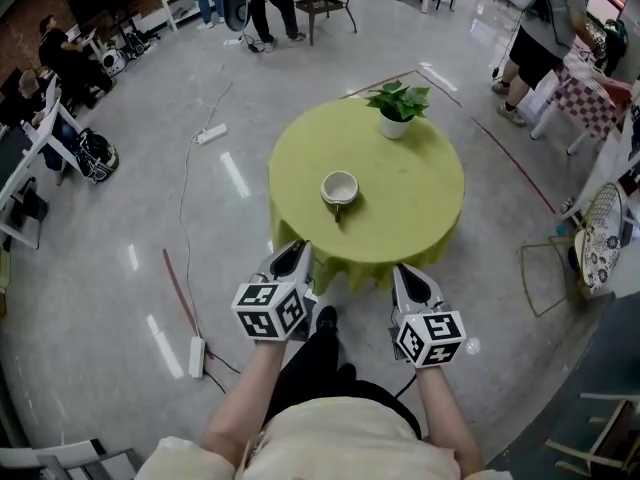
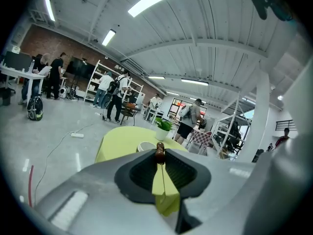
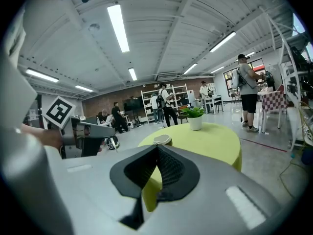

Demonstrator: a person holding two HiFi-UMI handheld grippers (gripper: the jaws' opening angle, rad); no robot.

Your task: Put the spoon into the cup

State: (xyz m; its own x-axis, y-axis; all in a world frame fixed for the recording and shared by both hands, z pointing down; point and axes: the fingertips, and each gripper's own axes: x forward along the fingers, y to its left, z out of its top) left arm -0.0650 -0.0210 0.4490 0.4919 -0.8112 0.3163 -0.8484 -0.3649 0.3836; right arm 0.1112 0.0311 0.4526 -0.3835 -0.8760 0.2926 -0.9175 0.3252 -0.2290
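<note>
Head view: round yellow-green tabletop (image 1: 420, 198), white cup (image 1: 339, 187) a bit left of its middle, potted plant (image 1: 396, 118) near the far edge. A thin dark spoon (image 1: 337, 211) sits at the cup's near rim with one end pointing to the near edge. It looks propped in the cup, but whether its bowl is inside I can't tell from here. The left tongs (image 1: 297, 250) and right tongs (image 1: 405, 273) both hang at the near edge, well apart from the cup, with nothing seen in either. Left gripper view: the tongs are narrow, with only a thin slit and the cloth showing through it. A small brown knob (image 2: 160, 152) lines up with the tips just right of the cup (image 2: 145, 146). I read it as the spoon's end at the rim, not something pinched, though this is not certain. Right gripper view: the pads meet at the tips with nothing between them. The cup (image 3: 163, 140) is straight ahead and no spoon shows above its rim; its near-left side is hidden by the tips. Progress: the task is likely done if the spoon is resting in the cup. If it only leans on the outside, the reach, pick-up and drop-in are all left.
</note>
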